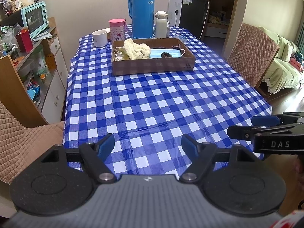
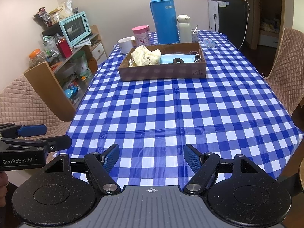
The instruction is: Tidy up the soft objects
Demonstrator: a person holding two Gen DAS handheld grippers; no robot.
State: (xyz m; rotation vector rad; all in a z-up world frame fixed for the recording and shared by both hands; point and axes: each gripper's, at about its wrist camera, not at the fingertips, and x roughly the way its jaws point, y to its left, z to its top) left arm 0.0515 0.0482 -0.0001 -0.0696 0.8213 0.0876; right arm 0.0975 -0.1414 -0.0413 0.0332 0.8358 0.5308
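A shallow cardboard box [image 1: 152,67] [image 2: 163,72] stands at the far half of the checked table. In it lie a cream knitted cloth [image 1: 135,49] [image 2: 145,55], a blue face mask [image 1: 167,53] [image 2: 178,58] and a dark hair tie [image 1: 167,54] [image 2: 178,60] on the mask. My left gripper [image 1: 148,145] hovers open over the table's near edge with nothing between its fingers. My right gripper [image 2: 151,154] is open and empty too, beside the left one, which shows at the left edge [image 2: 43,134] of the right wrist view.
Behind the box stand a tall blue thermos [image 1: 141,11], a white bottle [image 1: 161,24], a pink tumbler [image 1: 117,29] and a white mug [image 1: 99,38]. Padded chairs [image 1: 250,55] flank the table. A cluttered shelf with a mint oven [image 1: 35,19] is at the left.
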